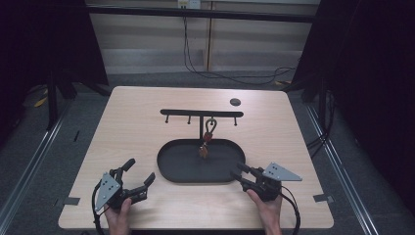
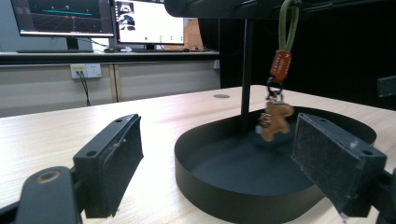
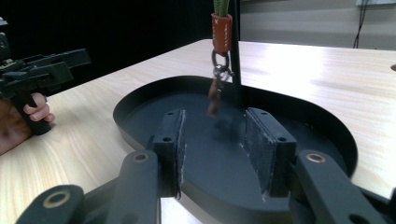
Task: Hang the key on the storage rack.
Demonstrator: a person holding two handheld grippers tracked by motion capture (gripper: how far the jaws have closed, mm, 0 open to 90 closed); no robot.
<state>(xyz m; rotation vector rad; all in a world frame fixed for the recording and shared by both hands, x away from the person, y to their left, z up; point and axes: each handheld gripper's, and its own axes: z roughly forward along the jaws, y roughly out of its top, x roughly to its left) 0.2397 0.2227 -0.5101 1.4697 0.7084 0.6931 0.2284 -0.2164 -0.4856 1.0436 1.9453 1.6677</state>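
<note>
A black oval tray lies mid-table, and a black T-shaped rack with several hooks rises from its far side. A keychain hangs from one hook over the tray: green loop, orange tag and a brown figure. My left gripper rests open at the front left, short of the tray, its jaws wide with nothing between them. At the tray's near right end sits my right gripper. Its jaws stand apart and empty, aimed at the keychain.
A small dark round disc sits in the tabletop at the far right. Bare wood surrounds the tray. Monitors stand on a bench beyond the table. Black curtains flank both sides.
</note>
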